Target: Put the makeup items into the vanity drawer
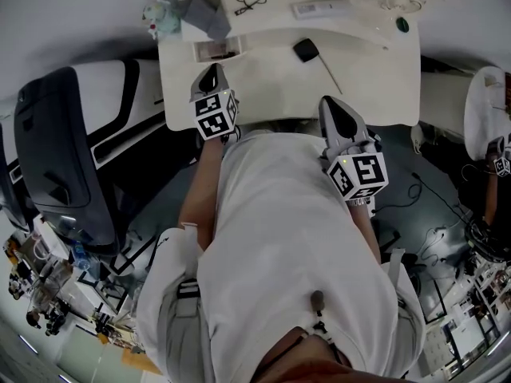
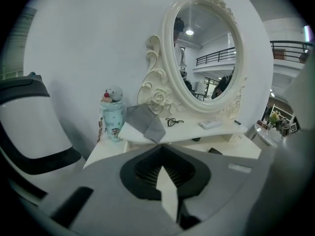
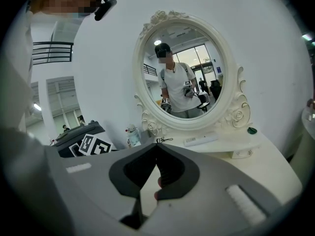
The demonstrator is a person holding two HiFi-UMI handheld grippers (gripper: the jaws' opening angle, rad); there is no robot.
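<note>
On the vanity worktop (image 1: 375, 86), beyond both grippers: black compact (image 1: 306, 50), untouched | likely light, rigid, slick; pinch across its flat edges | left gripper (image 1: 211, 74) jaws clenched, empty | right gripper (image 1: 331, 106) jaws closed, reddish speck (image 3: 158, 183) in their gap, unidentifiable

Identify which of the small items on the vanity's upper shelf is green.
The small round item at the right end of the shelf. The cloth is grey, the looped cord black, the flat box white.
</note>
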